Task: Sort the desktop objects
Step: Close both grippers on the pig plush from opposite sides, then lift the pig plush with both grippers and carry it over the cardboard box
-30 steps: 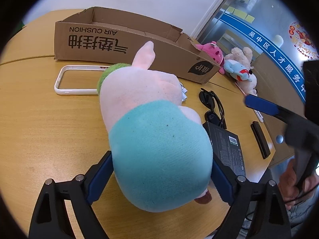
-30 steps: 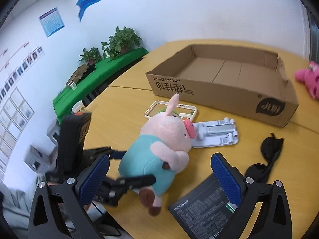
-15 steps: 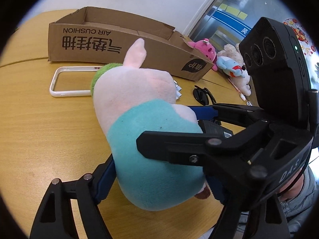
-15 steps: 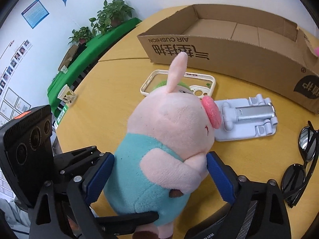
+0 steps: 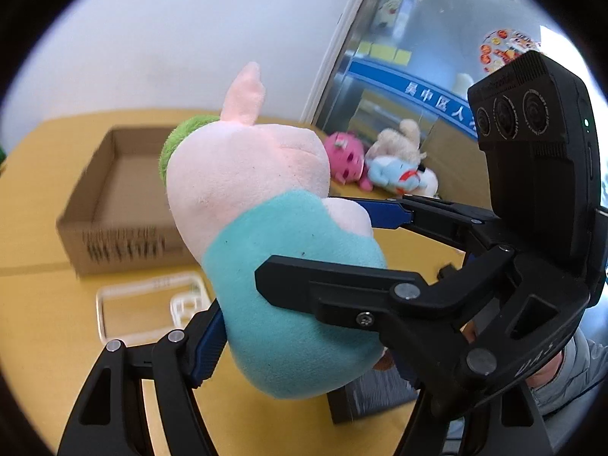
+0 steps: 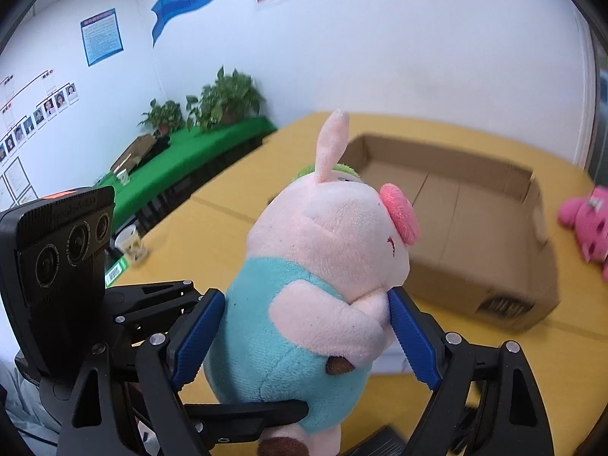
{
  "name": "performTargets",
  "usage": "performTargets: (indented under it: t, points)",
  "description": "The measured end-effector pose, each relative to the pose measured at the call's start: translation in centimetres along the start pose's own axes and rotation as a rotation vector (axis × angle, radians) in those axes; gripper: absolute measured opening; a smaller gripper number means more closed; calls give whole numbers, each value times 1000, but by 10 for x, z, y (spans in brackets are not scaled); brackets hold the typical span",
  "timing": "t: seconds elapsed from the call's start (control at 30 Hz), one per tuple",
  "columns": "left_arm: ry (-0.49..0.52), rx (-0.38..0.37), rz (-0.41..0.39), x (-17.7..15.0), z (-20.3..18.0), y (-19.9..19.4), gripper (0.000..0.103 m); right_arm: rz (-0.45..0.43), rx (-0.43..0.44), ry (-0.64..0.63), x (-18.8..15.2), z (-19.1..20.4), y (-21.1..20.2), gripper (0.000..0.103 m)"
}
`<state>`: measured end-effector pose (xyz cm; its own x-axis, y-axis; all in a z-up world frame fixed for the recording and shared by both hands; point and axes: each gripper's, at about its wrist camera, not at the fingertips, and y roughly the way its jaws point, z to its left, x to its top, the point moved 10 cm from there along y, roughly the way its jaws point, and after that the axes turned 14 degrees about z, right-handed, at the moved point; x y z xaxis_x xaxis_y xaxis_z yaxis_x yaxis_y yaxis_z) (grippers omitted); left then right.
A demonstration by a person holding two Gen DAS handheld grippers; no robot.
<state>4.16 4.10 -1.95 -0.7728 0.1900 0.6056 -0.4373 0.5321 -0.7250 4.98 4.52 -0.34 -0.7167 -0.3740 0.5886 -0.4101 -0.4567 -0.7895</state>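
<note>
- The left tongs (image 5: 300,326) and the right tongs (image 6: 304,338) both grip the plush pig (image 6: 315,285) at its turquoise body; their jaws have just been closing on it.
- The pig is held upright above the yellow table (image 5: 34,342), clear of it.
- Under it a white phone case (image 5: 148,307) lies on the table.
- Behind stands the open cardboard box (image 6: 467,228).
- Far right, other plush toys (image 5: 383,167) lie together.

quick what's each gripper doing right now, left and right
Left gripper: closed on the pink plush pig in the teal shirt, lifted off the yellow table.
Right gripper: closed on the same pig, from a crossing angle.
</note>
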Motion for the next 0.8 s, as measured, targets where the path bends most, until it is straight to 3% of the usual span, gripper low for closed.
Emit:
performTargets:
  t: [0.23, 0.5, 0.63, 0.8]
  points:
    - [111, 50, -158, 111, 5, -55, 73, -208, -22, -77, 102, -12, -70, 85]
    - [176, 128, -265, 209, 33, -103, 73, -345, -3, -147, 216, -16, -106, 84]
    - [179, 158, -271, 242, 61, -108, 73, -367, 23, -143, 258, -18, -97, 84]
    - [118, 137, -211, 272, 116, -77, 73, -339, 61, -109, 299, -36, -40, 84]
